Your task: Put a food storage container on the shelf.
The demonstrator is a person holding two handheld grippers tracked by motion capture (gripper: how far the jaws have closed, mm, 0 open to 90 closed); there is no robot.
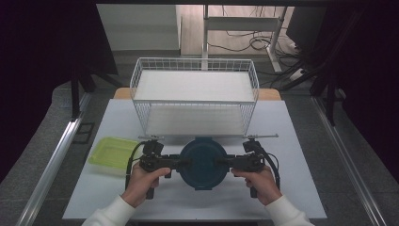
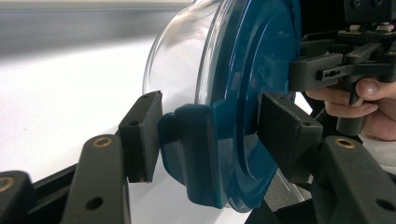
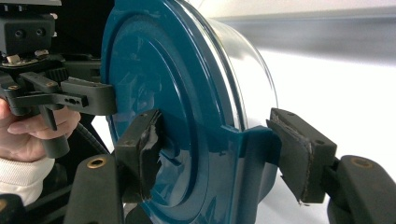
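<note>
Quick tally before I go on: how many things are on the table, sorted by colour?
Teal-lidded clear container, held between left gripper and right gripper: 1
White wire basket: 1
Yellow-green tray: 1
Total: 3

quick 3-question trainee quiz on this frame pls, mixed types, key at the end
1. True or false: the left gripper and the right gripper grip the round container from opposite sides.
2. Which part of the container does each gripper clamp? A) the clear bowl's base B) a clip tab of the teal lid C) nothing
3. Fill in: beyond the container stands a white wire ___, and a ___ tray lies at the table's left.

Key: 1 true; 2 B; 3 basket, green.
</note>
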